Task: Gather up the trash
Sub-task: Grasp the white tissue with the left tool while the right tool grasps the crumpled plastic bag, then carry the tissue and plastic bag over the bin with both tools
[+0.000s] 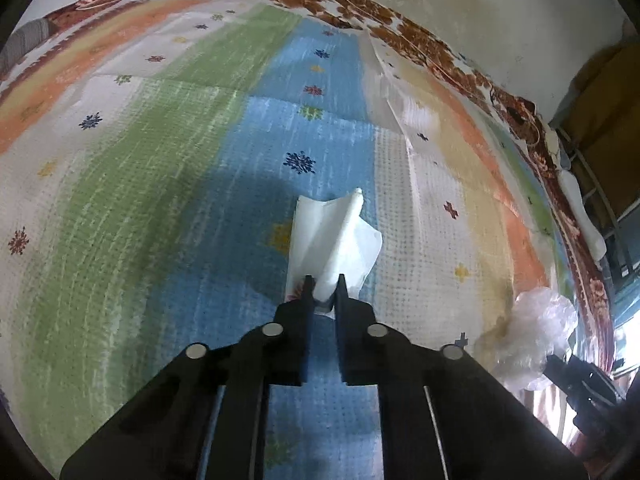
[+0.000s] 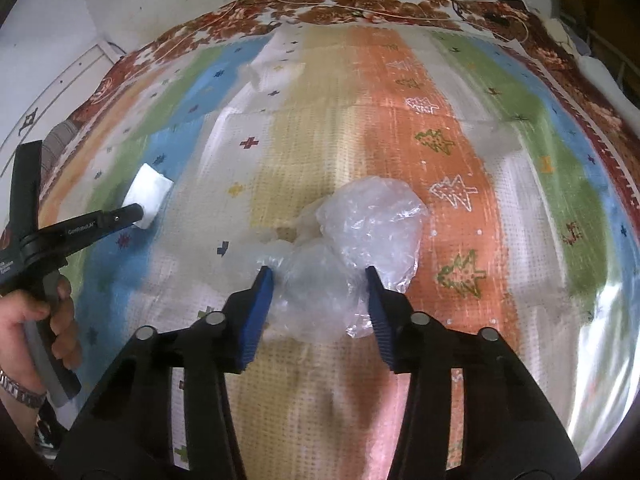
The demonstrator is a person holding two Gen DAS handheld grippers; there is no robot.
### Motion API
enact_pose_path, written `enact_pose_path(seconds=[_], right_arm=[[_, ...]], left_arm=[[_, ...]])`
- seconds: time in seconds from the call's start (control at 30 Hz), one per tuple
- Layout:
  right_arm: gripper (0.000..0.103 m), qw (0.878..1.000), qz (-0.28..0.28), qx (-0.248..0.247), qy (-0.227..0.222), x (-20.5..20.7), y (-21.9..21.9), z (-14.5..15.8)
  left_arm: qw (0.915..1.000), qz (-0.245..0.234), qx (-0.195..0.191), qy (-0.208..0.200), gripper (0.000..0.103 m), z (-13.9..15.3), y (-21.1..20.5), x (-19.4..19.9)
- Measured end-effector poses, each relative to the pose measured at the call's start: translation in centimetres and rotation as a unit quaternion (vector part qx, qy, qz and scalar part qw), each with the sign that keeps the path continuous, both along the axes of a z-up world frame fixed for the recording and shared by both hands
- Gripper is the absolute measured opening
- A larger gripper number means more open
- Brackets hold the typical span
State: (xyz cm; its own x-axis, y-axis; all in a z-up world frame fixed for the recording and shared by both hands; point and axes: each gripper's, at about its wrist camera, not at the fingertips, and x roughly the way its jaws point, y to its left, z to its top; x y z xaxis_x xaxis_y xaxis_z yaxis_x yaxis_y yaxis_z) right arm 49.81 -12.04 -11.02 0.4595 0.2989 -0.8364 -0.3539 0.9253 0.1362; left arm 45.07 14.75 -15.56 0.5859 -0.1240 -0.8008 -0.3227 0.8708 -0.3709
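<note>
1. 2 pieces of trash lie on a mat striped in blue, green, orange, cream and white point(image 1: 168, 168), woven and dotted with small stars and crosses, which is spread over a red-brown floral cloth point(image 1: 432, 46) showing along its far edge.
2. The left tongs point(image 1: 323, 280) are closed down to a narrow gap on the near end of a white folded paper wrapper point(image 1: 334, 236), which fans out ahead of the black fingers point(image 1: 306, 292) over the blue stripe.
3. From the right wrist view the same white wrapper point(image 2: 147, 190) shows at the far left, pinched at the tip of the left tongs point(image 2: 138, 212), with the person's left hand point(image 2: 36, 320) wrapped around the grey trigger handle and a metal watch band at the wrist.
4. The right tongs point(image 2: 320, 274) stand wide apart, blue-padded fingers point(image 2: 256, 312) on either side of a crumpled clear plastic bag point(image 2: 360, 240); the pads flank the lower lobe of the bag, and whether they touch it cannot be told.
5. That clear bag rests on the mat where the cream stripe meets the orange one, well apart from the wrapper.
6. In the left wrist view the bag point(image 1: 536, 328) sits at the lower right, beside the black tip of the right tongs point(image 1: 560, 364).
7. A pale stained wall point(image 1: 500, 20) rises behind the mat.
</note>
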Motion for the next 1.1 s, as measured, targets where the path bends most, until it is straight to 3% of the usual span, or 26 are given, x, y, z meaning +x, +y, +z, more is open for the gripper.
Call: enact_pose_path(seconds=[0.17,0.2,0.3,0.4,0.47,0.7,0.9,1.1], right_arm=[[0.028,1.000,0.003,-0.005,-0.003,-0.5,0.1,0.8],[0.015,1.000,0.004,0.000,-0.001,-0.7,0.0,1.1],[0.014,1.000,0.014,-0.008,-0.007,-2.1,-0.1,2.5],[0.014,1.000,0.023,-0.013,-0.017,-4.0,-0.5,3.9],[0.014,1.000,0.023,-0.011,-0.018,-5.1,-0.9,4.6],[0.013,0.999,0.027,0.033,-0.024,-8.7,-1.9,7.6],[0.013,0.997,0.044,0.048,-0.039,-12.2,-1.4,9.8],[0.013,0.996,0.059,0.045,-0.046,-15.3,-1.2,10.8]], left_arm=[[0.9999,0.005,0.013,-0.004,0.003,1.5,0.3,-0.8],[0.9999,0.009,0.009,-0.009,0.002,2.3,0.5,-1.2],[0.9999,0.008,-0.004,-0.011,0.002,4.0,0.4,-2.5],[0.9998,0.001,0.016,-0.009,0.002,6.2,-0.3,-4.1],[0.9999,0.011,0.002,-0.013,0.002,7.2,-0.2,-5.1],[0.9998,-0.001,0.019,-0.005,0.002,10.4,-2.1,-8.6],[0.9997,-0.016,-0.008,-0.019,0.002,11.8,-3.9,-12.2],[0.9982,-0.037,-0.004,-0.048,0.002,14.5,-5.6,-14.6]])
